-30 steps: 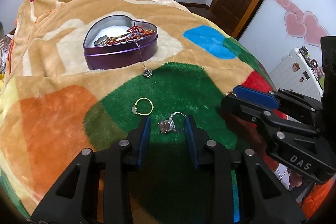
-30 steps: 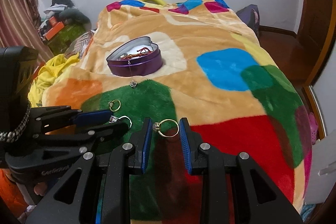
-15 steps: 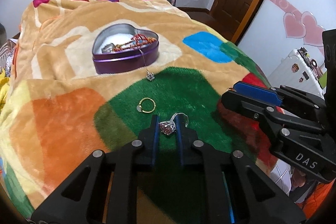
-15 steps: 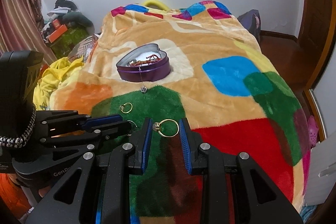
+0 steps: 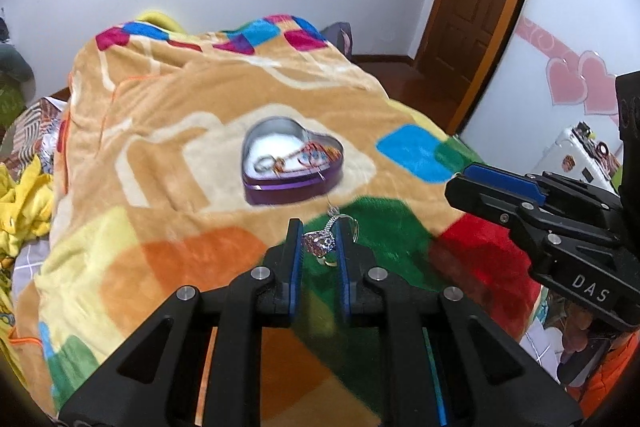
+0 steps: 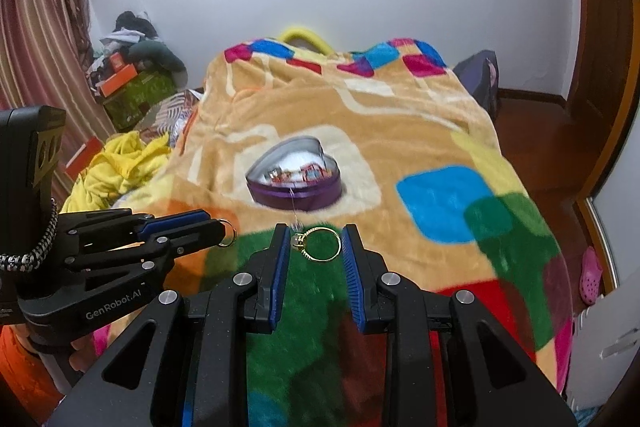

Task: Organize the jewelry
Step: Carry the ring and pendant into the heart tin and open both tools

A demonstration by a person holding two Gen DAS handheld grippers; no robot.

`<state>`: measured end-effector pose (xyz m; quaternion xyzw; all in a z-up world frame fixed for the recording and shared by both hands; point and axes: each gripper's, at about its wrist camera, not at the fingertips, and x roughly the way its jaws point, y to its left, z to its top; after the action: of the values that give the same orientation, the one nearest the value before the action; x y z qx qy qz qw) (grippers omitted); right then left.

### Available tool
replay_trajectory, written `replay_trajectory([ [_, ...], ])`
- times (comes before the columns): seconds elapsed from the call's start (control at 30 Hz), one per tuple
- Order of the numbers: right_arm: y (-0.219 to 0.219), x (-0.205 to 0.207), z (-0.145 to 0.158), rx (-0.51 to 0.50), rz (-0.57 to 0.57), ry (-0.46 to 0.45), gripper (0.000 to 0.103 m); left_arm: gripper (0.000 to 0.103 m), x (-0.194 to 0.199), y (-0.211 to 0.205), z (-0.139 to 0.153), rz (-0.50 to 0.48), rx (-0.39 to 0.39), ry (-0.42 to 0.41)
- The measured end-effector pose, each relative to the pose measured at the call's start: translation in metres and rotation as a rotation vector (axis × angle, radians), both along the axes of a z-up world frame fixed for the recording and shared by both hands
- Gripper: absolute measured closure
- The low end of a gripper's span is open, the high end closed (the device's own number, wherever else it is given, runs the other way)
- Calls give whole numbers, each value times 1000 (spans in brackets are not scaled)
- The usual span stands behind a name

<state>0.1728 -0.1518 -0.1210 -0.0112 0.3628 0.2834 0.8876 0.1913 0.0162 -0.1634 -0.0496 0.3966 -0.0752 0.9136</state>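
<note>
Left wrist view: the left gripper point(image 5: 317, 241) has its jaws drawn narrow, pinching a silver ring with a purple stone point(image 5: 320, 243) above the patchwork blanket point(image 5: 160, 131). Beyond it sits the purple heart-shaped tin point(image 5: 292, 163), holding tangled beaded jewelry point(image 5: 308, 157); a thin chain point(image 5: 325, 187) trails over the tin's near wall. The right gripper point(image 5: 476, 179) shows to the right of the tin.

Right wrist view: the right gripper's jaws clasp a gold ring point(image 6: 320, 245), lifted in front of the tin, with the left gripper to the tin's left.
</note>
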Motion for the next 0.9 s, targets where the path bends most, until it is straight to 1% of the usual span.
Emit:
replay_trajectory([
  [0.23,8,4,13,23,5,-43,79,89,5,13,12,19,2,-41],
  [0.6,22,28,24,59,15,-79,79,89,25,32,27,50,-2,-94],
  [0.73,26,38,21,59,20,-77,79,88,38,35,26,49,-1,-99],
  [0.9,35,53,12,55,32,-55,79,89,57,35,16,42,-6,-81],
])
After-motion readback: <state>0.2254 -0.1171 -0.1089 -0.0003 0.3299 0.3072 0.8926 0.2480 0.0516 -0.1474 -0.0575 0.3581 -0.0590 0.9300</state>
